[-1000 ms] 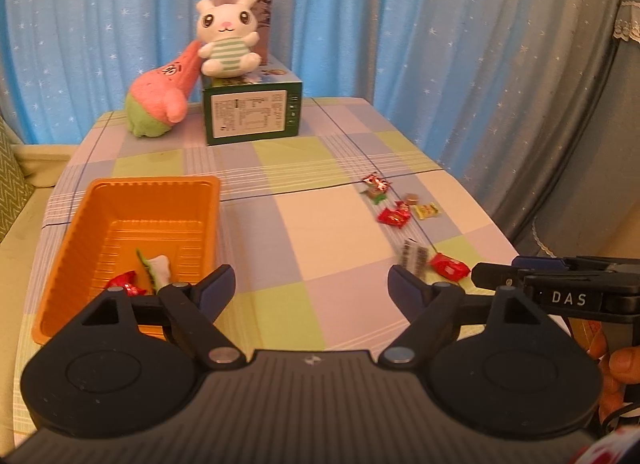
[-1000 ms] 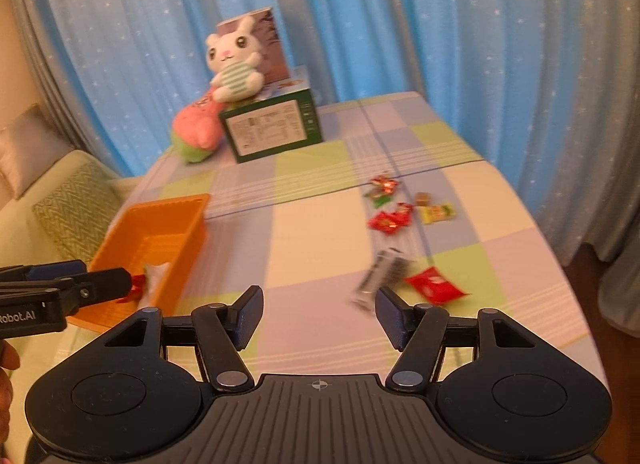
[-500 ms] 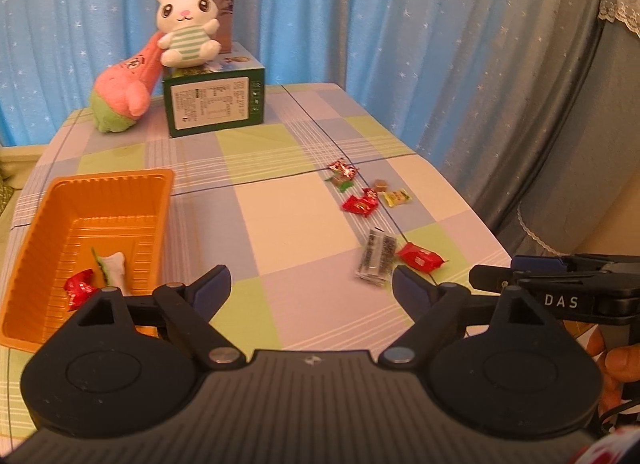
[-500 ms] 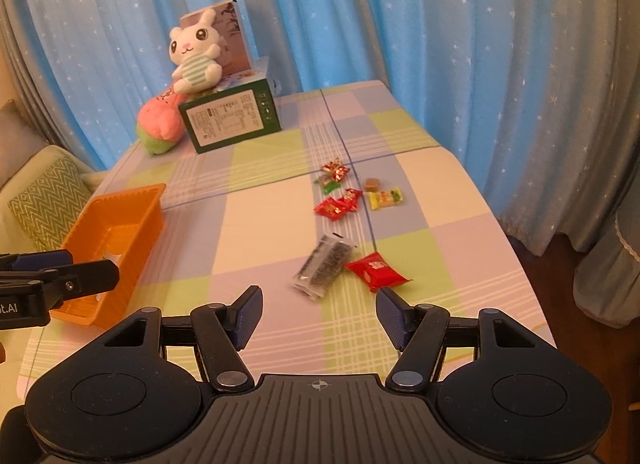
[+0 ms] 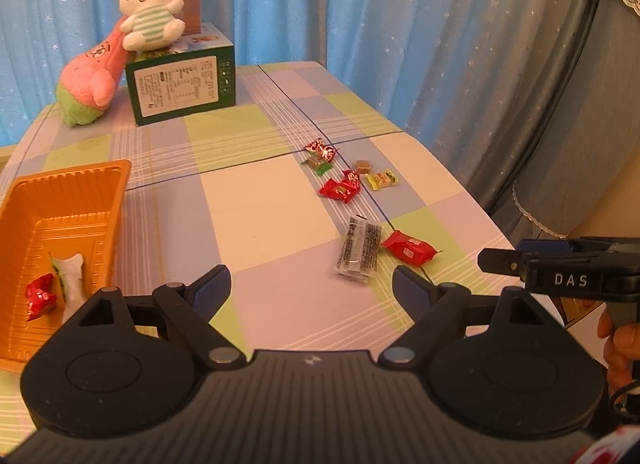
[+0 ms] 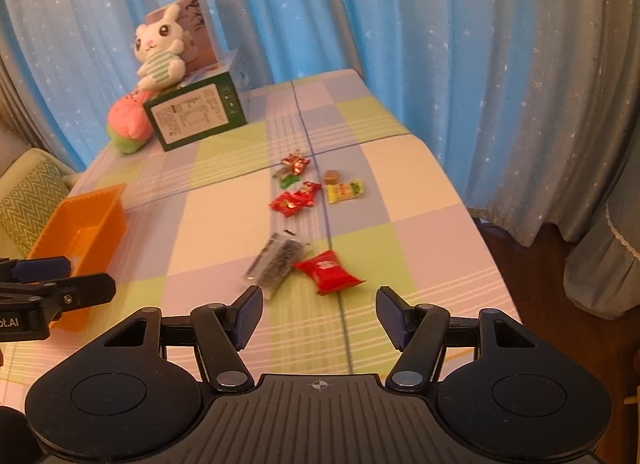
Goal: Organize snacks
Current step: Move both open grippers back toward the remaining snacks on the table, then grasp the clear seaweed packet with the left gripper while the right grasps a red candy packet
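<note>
Orange plastic makes up the tray [image 5: 80, 187] at the left edge of the checked tablecloth [image 5: 260, 219], and every place below is given from that tray. Inside it lie 1 red wrapped candy [image 5: 39, 298] and 1 white packet [image 5: 74, 282], side by side near its near end.

Well to the right of the tray, across bare cloth, the loose snacks sit in a scattered line. Nearest the cameras are a clear packet with dark print [image 5: 359, 250] and a red packet [image 5: 409, 248], touching or almost touching at one corner. Farther from the tray's near end lie 2 red candies [image 5: 340, 187] close together, a yellow candy [image 5: 383, 179], a small brown cube [image 5: 363, 165], a green-wrapped piece [image 5: 318, 165] and another red wrapper [image 5: 321, 148].

Beyond the tray's far end stands a green box [image 5: 182, 89] with a white rabbit toy [image 5: 152, 15] on top and a pink plush [image 5: 92, 79] leaning beside it.

Both tools hover above the cloth, right of the tray. The left gripper [image 5: 311, 290] has its jaws spread wide with nothing between them. The right gripper [image 6: 319, 314] has its jaws parted too, narrower, also holding nothing; the clear packet and red packet lie just past its tips.
</note>
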